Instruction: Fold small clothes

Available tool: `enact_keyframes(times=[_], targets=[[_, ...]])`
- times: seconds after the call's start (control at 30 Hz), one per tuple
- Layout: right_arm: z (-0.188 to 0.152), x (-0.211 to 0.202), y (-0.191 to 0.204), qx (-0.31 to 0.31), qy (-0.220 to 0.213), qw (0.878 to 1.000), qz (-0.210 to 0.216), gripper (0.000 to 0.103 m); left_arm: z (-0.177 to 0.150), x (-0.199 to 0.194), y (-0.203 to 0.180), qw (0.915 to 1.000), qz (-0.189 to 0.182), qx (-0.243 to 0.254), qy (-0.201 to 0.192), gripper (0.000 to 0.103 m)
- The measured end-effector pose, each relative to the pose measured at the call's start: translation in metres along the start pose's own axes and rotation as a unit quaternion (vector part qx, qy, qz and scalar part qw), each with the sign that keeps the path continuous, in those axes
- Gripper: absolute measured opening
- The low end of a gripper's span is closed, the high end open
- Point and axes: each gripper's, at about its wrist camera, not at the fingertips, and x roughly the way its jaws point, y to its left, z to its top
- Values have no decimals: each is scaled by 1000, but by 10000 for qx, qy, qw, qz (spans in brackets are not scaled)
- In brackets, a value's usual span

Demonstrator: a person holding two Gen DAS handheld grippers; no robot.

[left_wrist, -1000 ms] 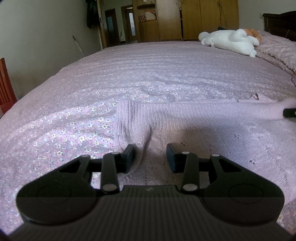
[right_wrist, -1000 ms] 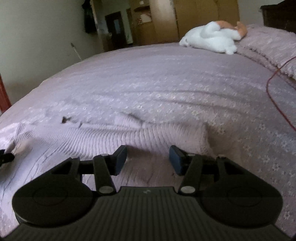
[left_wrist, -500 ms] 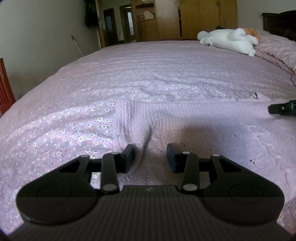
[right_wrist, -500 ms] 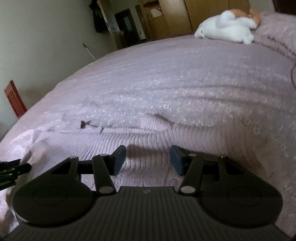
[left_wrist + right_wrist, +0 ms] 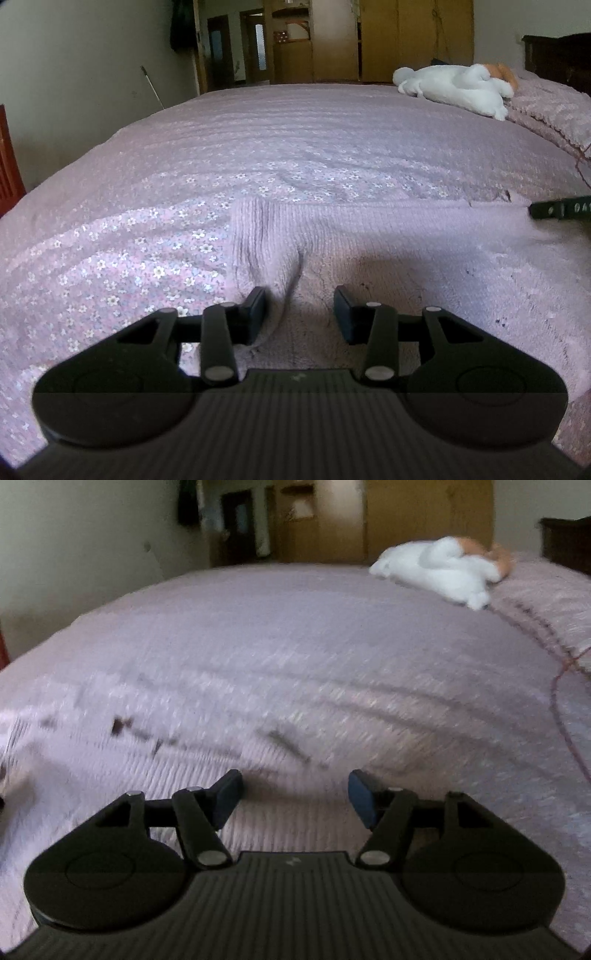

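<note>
A pale lilac knitted garment (image 5: 388, 243) lies spread flat on the floral bedspread (image 5: 295, 147), its ribbed left edge creased. My left gripper (image 5: 299, 314) hovers open just over that left edge, nothing between its fingers. The tip of the other gripper (image 5: 561, 212) pokes in from the right over the garment's far side. In the right wrist view, which is motion-blurred, the same knit (image 5: 184, 775) lies under my right gripper (image 5: 295, 797), whose fingers stand wide apart and empty.
A white and orange soft toy (image 5: 454, 86) rests at the far right of the bed beside a pink pillow (image 5: 554, 107). A red cord (image 5: 561, 709) runs down the right side. A red chair (image 5: 9, 162) stands left of the bed, wooden wardrobes behind.
My right gripper has swung across the garment and spread its fingers wider; its view is now blurred. The left gripper has barely shifted and stays open.
</note>
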Motion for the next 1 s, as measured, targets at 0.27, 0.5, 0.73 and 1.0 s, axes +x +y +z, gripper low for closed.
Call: enact_keyframes(times=[0.27,0.5,0.73,1.0], targets=[[-7,-1,12,-291,351,9942,972,76,-3,-1,4,9999,-83,-102,-34,44],[7,8,13,-162,72,9998,34,82,6,-1,9,9993,-174,-292,146,45],[6,-50,-22,232,140,9993,244,92,16,-13,15,9978,-367,-396,390,49],[-24,-115,-81,939,450,9944,165,100,23,-35,7,9974,-253,-315,601,71]])
